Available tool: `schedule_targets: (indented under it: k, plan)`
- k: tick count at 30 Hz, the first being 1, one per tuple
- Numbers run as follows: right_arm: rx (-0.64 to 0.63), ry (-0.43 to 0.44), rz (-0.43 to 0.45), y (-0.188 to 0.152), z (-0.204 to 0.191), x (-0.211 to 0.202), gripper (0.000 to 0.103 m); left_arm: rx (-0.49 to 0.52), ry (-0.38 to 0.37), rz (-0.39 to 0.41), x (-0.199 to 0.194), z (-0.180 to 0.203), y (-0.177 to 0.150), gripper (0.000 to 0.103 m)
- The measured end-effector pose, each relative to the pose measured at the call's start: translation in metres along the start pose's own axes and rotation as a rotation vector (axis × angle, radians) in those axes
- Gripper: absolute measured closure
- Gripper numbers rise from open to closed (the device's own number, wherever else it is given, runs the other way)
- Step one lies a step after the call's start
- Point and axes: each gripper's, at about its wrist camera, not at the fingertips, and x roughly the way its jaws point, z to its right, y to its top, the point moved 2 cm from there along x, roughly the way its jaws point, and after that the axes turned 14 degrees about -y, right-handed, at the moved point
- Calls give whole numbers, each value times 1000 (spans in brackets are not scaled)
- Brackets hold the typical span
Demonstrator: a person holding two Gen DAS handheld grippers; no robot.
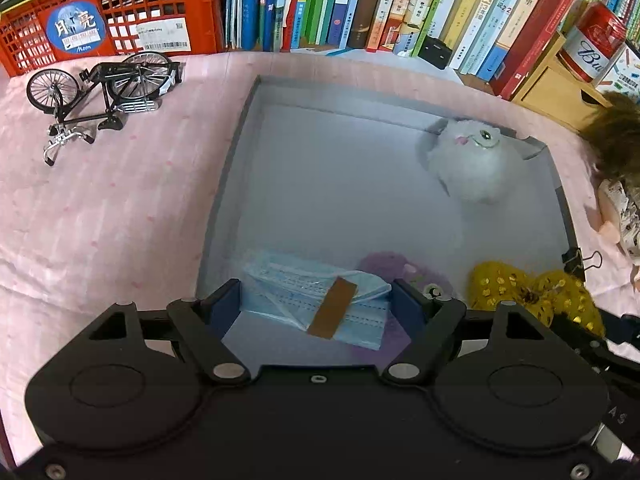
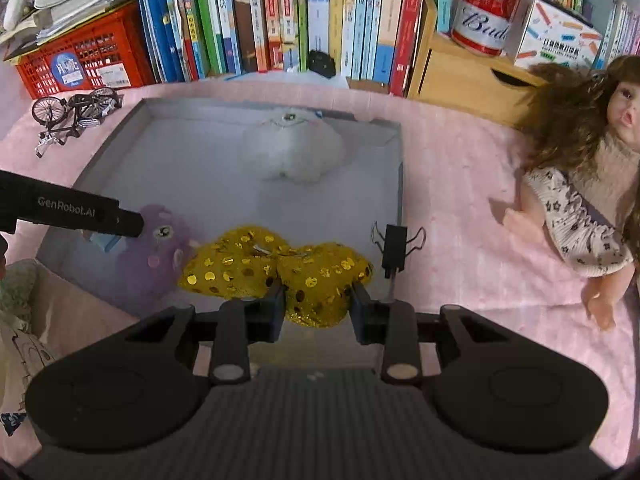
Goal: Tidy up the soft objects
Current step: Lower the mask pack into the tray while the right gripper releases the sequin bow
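Note:
A grey tray (image 1: 224,184) lies on the pink cloth. In it are a white plush cat (image 1: 472,160), a purple plush (image 1: 394,266) and a pack of blue face masks (image 1: 320,300) with a brown tape strip. My left gripper (image 1: 316,304) is open, its fingers either side of the mask pack. My right gripper (image 2: 318,300) is shut on the right lobe of a yellow sequin bow (image 2: 276,268) over the tray's (image 2: 400,184) near right corner. The white cat (image 2: 296,148) and the purple plush (image 2: 156,248) also show in the right wrist view. The bow shows in the left wrist view (image 1: 532,292).
A doll (image 2: 580,184) lies on the cloth right of the tray. A black binder clip (image 2: 394,244) is on the tray's right rim. A toy bicycle (image 1: 100,92) lies at far left. Books (image 1: 360,0), a red crate (image 1: 100,12), a wooden box and a can (image 2: 484,8) line the back.

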Motion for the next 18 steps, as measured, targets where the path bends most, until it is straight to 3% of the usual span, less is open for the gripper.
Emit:
schedule_targets:
  k: [4,8,18]
  plan:
    - [5,10,-16,-1,0,5,61,1,-5,-4,0,0,1,25]
    - [15,24,-19,-2,0,6,43,-27,-30,-9,-1,-3,2,24]
    - [38,46,1,-3,6,-4,35,31,-60,28,-17,11,0,19]
